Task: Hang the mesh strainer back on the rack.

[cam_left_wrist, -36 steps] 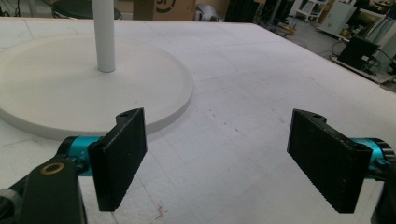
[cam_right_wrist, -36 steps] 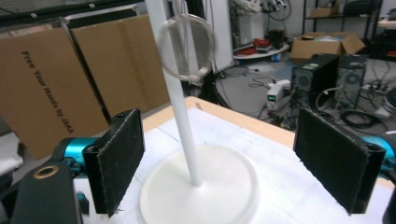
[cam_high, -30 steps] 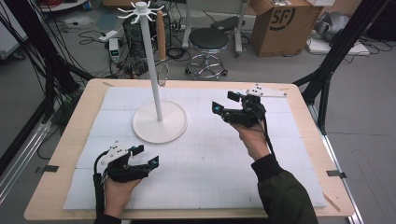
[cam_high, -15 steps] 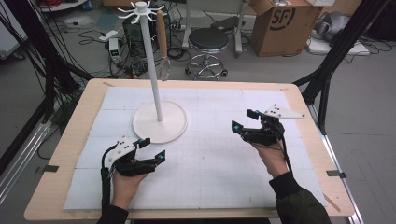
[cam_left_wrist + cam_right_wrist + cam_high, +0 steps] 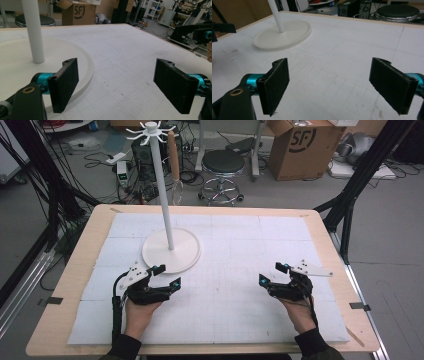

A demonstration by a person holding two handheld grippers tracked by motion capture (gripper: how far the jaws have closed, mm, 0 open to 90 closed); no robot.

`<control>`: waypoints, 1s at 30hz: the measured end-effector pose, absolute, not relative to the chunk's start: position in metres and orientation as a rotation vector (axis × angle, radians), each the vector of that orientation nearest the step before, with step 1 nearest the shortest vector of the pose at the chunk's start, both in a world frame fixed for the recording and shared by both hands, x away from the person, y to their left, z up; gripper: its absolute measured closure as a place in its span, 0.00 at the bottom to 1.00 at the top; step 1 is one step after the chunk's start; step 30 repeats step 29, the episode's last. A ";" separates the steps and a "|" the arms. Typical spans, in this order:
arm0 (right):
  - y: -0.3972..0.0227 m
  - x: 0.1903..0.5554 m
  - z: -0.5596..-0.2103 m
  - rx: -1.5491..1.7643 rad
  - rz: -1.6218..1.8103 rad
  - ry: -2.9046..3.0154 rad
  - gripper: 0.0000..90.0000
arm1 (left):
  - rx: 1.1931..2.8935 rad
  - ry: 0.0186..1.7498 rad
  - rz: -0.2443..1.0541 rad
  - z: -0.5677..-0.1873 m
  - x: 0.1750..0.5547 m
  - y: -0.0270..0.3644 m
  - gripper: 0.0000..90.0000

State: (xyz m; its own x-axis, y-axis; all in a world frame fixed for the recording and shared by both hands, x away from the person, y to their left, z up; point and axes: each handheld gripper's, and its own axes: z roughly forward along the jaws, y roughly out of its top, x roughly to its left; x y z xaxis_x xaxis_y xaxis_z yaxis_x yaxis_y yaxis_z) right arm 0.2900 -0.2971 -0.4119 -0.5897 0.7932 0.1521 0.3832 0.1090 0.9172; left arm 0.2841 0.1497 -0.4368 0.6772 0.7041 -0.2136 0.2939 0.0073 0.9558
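Judging by how things lie, no work on the stand (image 5: 171,251) shows yet: both tongs hold nothing, jaws spread wide, low over the mat (image 5: 240,245). From the left gripper (image 5: 167,277) the stand's base sits just beside it at about 12 o'clock; from the right gripper (image 5: 273,274) it lies well apart at about 10 o'clock.

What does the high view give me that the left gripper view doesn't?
High view: the top of the stand with its hooks, both hands, and the right gripper open over the mat. Left gripper view: the left gripper close up, jaws wide apart with nothing between them, beside the edge of the stand's round base. Both: the white pole, the gridded mat, the cardboard box and the stool.
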 end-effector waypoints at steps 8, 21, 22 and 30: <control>-0.303 0.277 -0.422 1.161 1.469 2.022 0.17 | 1.626 0.814 0.378 -0.436 0.282 0.143 0.22; -0.311 0.279 -0.426 1.192 1.478 1.991 0.15 | 1.642 0.785 0.386 -0.435 0.278 0.141 0.21; -0.311 0.279 -0.426 1.196 1.479 1.990 0.15 | 1.643 0.784 0.386 -0.435 0.278 0.141 0.21; -0.309 0.279 -0.426 1.201 1.481 1.996 0.15 | 1.647 0.790 0.388 -0.436 0.278 0.142 0.21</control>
